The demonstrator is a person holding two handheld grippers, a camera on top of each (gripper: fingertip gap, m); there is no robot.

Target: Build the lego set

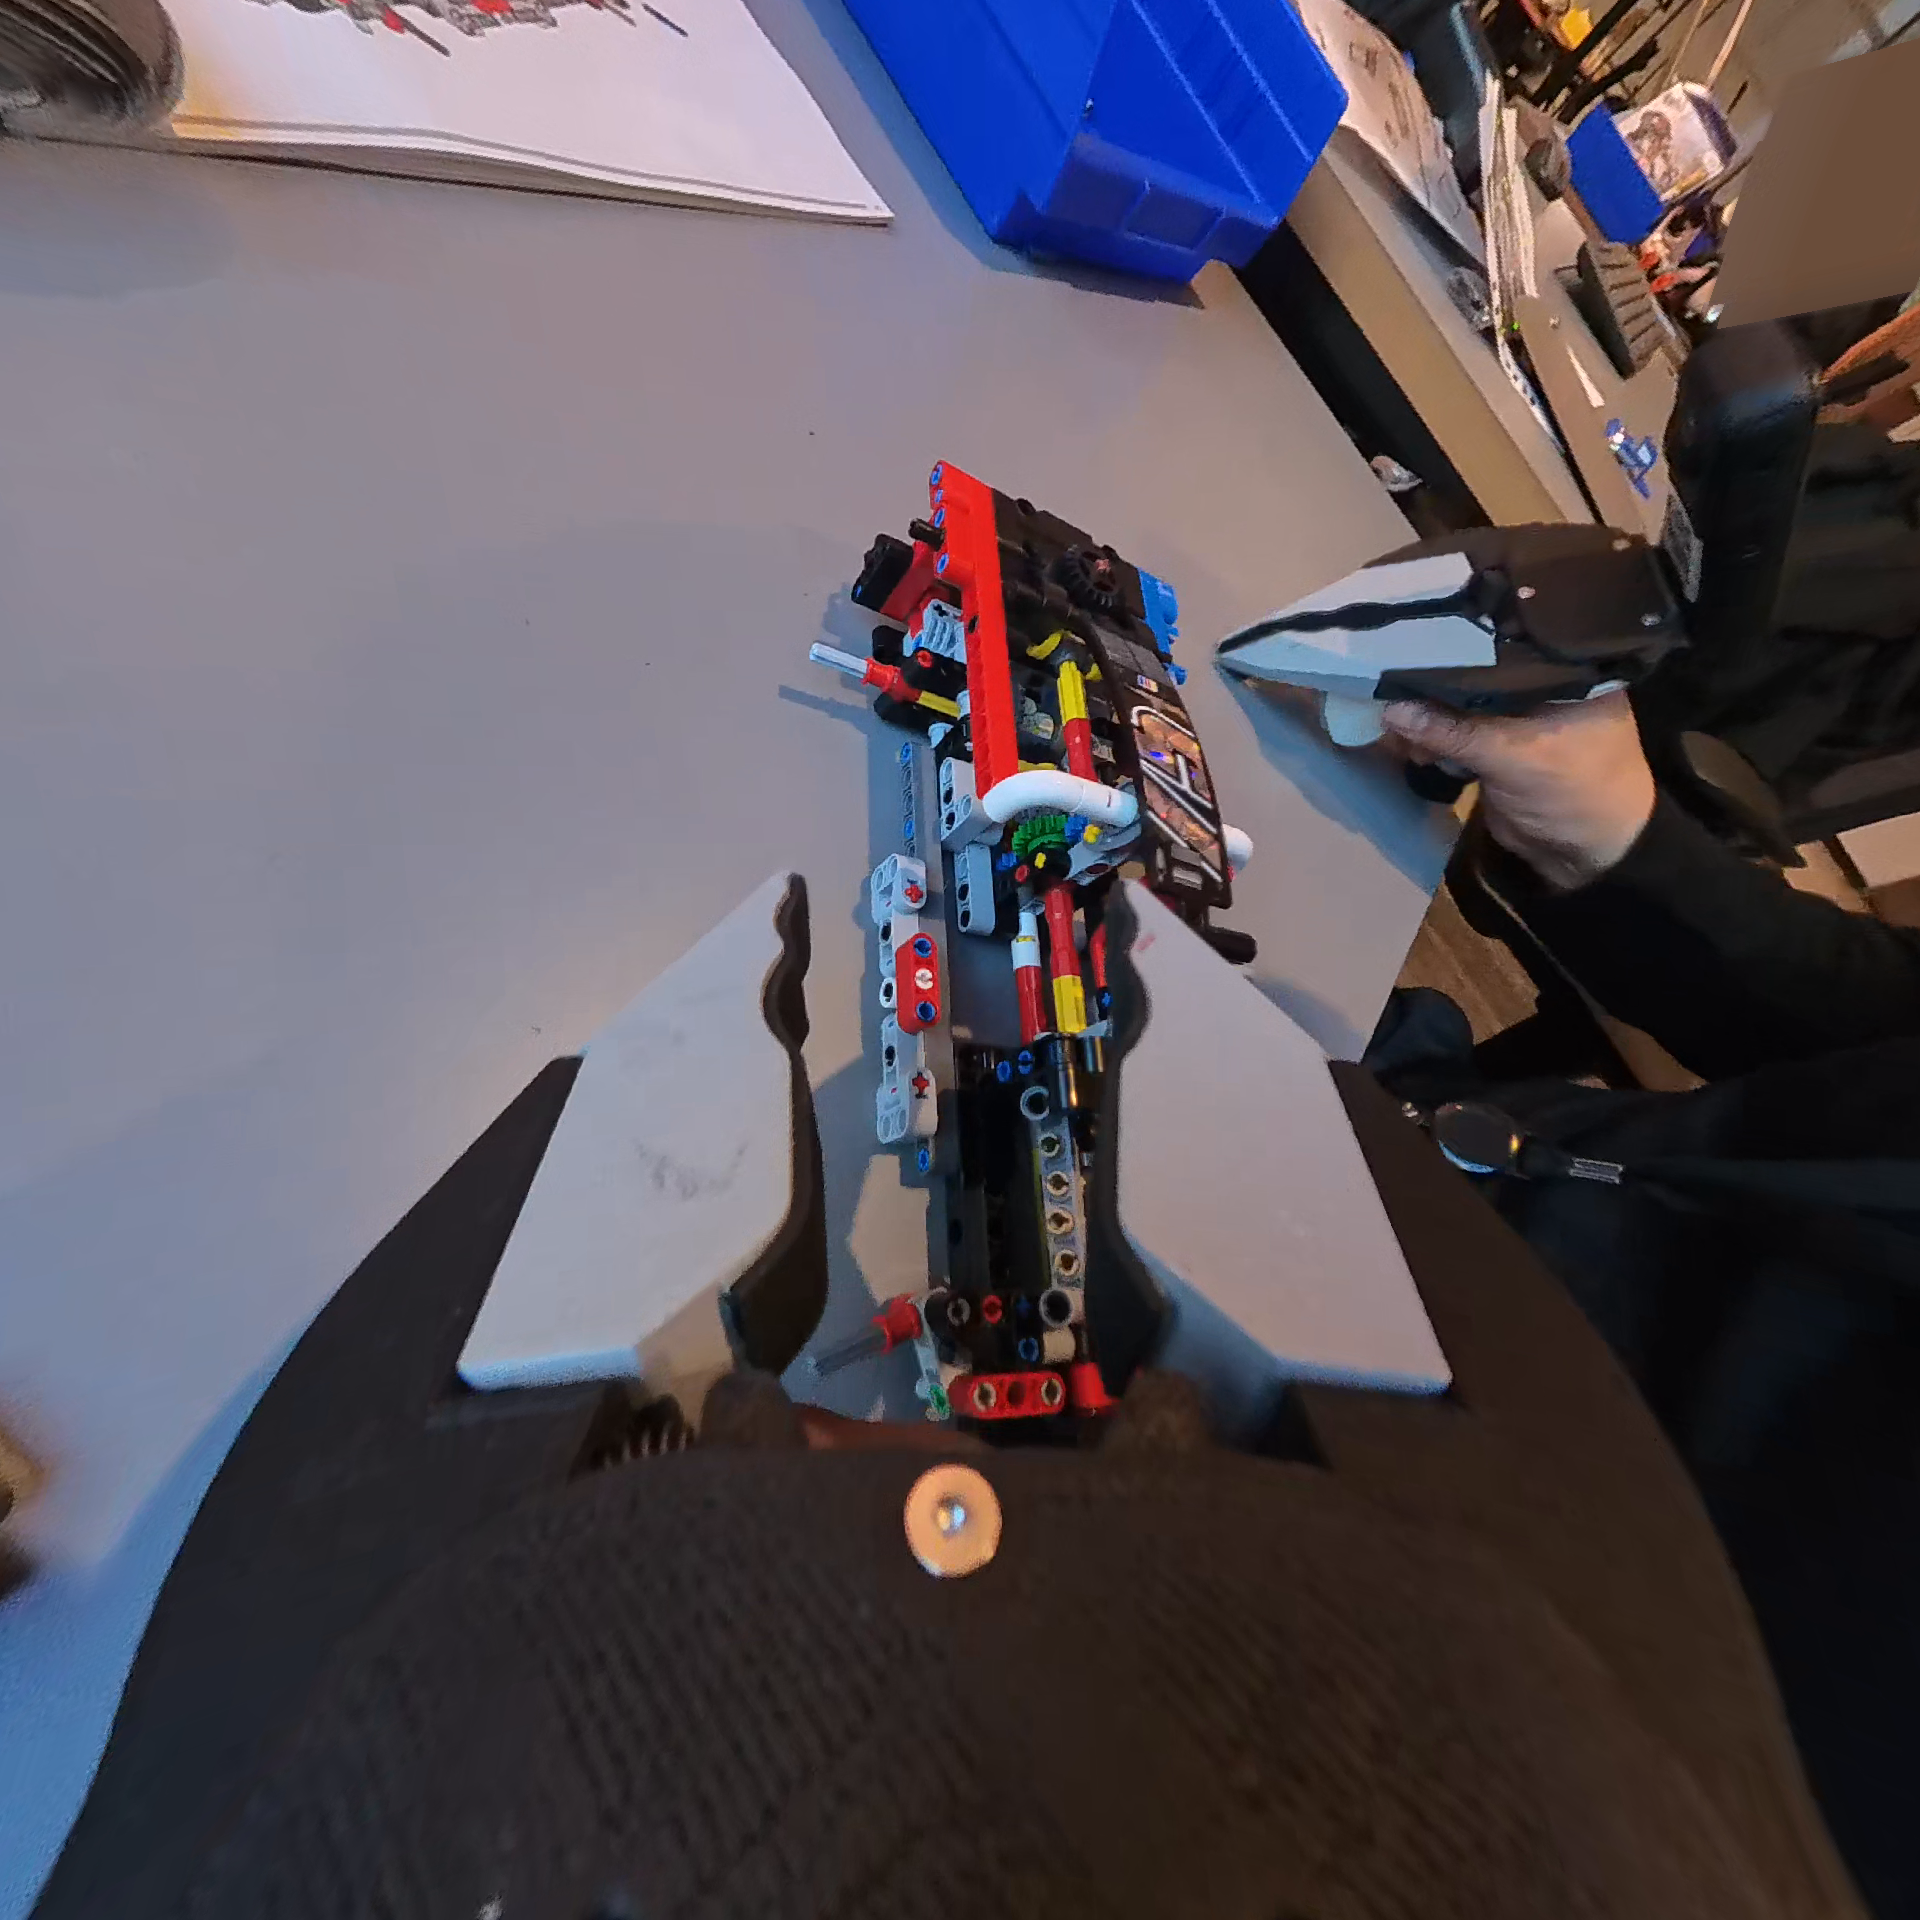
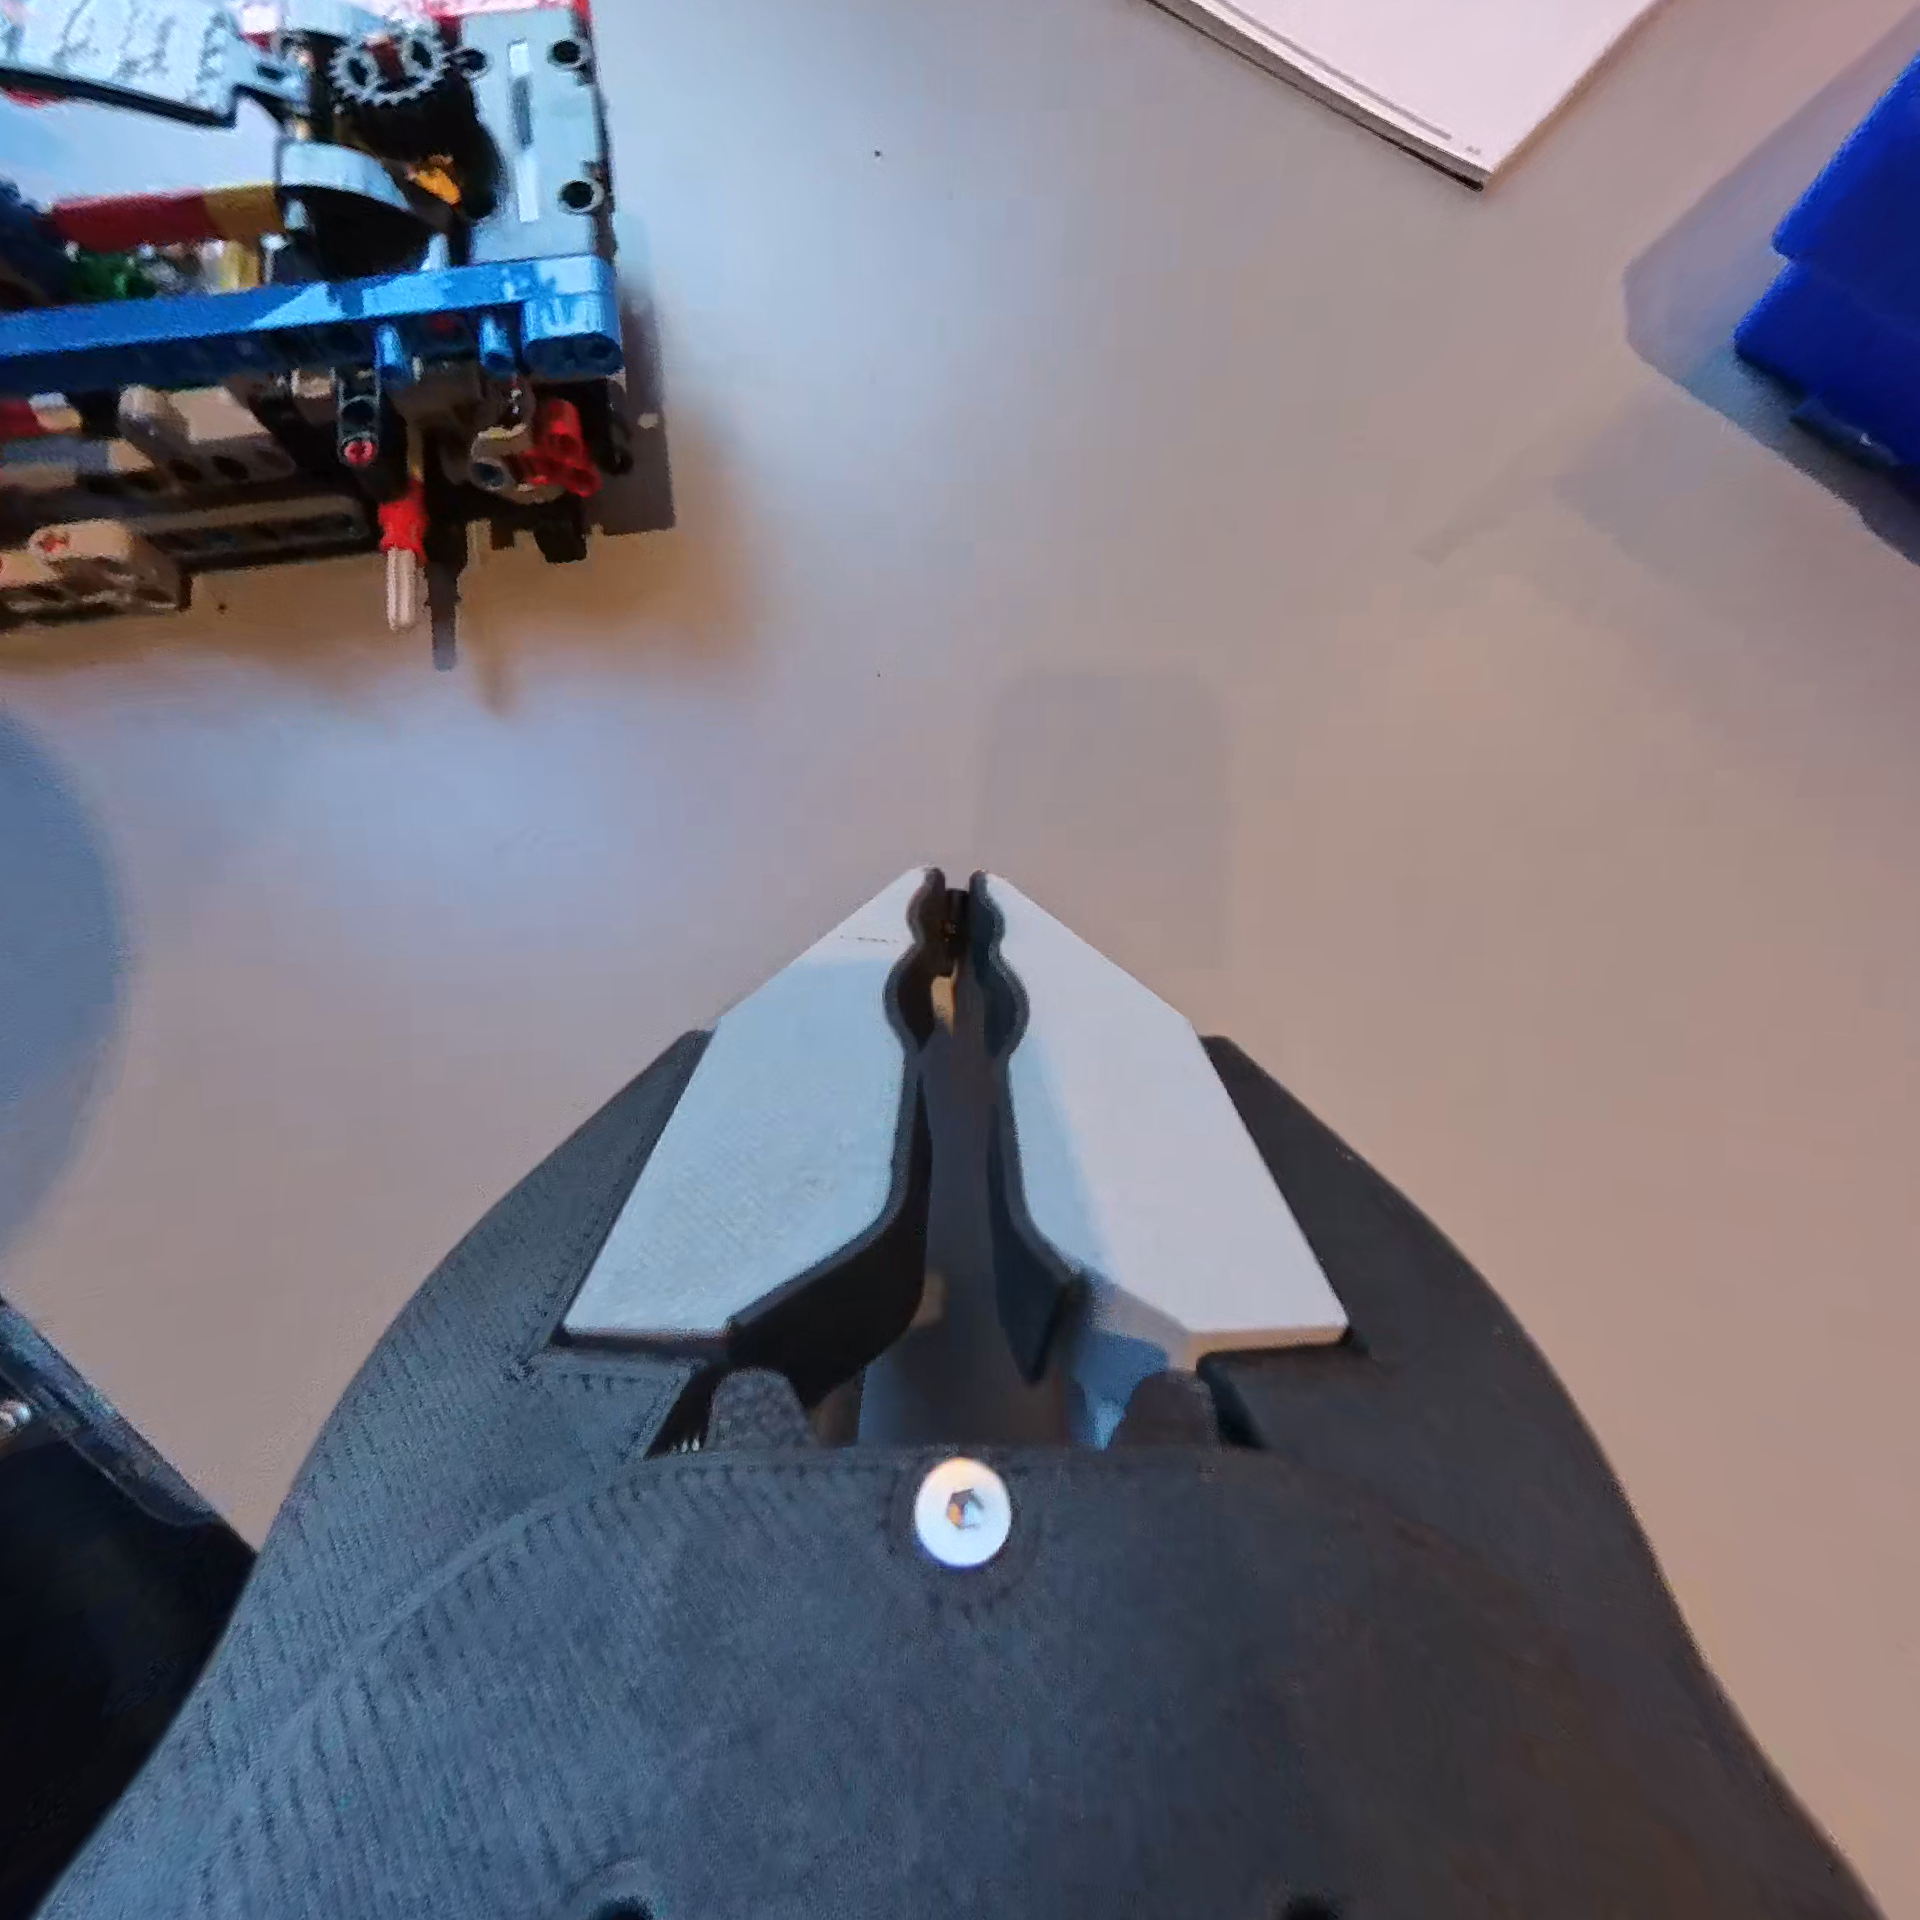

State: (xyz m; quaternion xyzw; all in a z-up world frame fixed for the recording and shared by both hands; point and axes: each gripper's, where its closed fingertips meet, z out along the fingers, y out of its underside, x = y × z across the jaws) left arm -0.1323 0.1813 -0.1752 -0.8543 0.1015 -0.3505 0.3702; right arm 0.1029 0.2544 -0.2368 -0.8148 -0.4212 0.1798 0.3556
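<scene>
Straddling the lego model (image 1: 1023,935) on the grey table (image 1: 416,675), left gripper (image 1: 961,904) fingers wide — right gripper (image 2: 951,883) beside model, fingers nearly closed on a small dark piece (image 2: 948,930).

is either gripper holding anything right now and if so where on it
The left gripper straddles the lego model's near end, jaws open, not clamped. Whether the shut right gripper pinches something small cannot be told.

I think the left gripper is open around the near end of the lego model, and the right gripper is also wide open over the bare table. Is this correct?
Not quite. The left gripper is indeed open around the near end of the lego model, but the right gripper is not wide open: the right wrist view shows its fingertips closed together over the bare table.
</scene>
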